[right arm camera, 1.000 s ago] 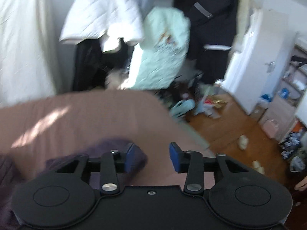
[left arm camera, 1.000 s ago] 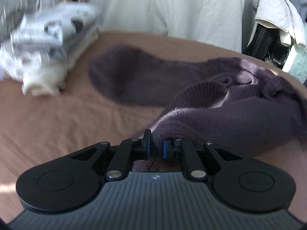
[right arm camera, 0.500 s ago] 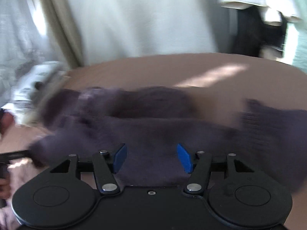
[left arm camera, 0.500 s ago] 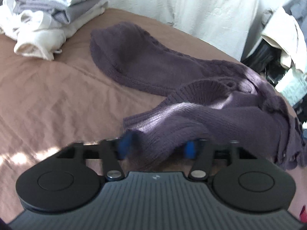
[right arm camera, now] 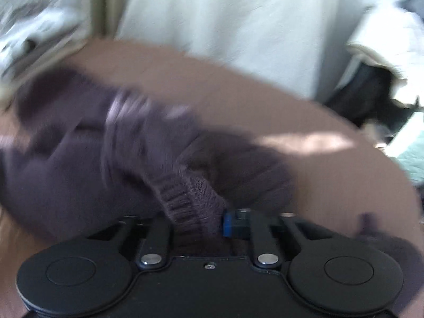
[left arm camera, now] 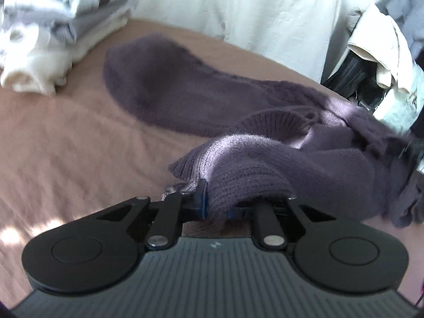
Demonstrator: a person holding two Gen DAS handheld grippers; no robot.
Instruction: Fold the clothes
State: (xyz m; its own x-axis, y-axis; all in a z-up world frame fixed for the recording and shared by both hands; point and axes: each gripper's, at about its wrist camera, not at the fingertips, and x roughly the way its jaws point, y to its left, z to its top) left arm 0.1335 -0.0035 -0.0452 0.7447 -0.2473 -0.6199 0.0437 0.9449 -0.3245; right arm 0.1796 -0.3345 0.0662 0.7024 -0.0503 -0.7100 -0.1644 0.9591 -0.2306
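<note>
A dark purple knitted sweater point(left arm camera: 265, 159) lies crumpled on the brown bed sheet point(left arm camera: 79, 145), one sleeve stretched toward the far left. My left gripper point(left arm camera: 216, 204) is closing its jaws on a bunched, ribbed edge of the sweater, which sits pinched between the blue pads. In the right wrist view the sweater point(right arm camera: 79, 164) is blurred by motion. My right gripper point(right arm camera: 198, 222) is closing too, with a ribbed hem between its jaws. Its right pad point(right arm camera: 228, 224) presses against the knit, and its left pad is hidden under the fabric.
A stack of folded white and grey clothes point(left arm camera: 53, 26) sits at the far left of the bed. Pale bedding or a curtain point(left arm camera: 238, 8) hangs behind the bed. Loose garments point(left arm camera: 384, 66) are piled past the bed's right edge.
The left gripper opened over the sweater's edge and has closed on it again. The right gripper swung from the room's side over the sweater and has closed from wide open onto the ribbed hem.
</note>
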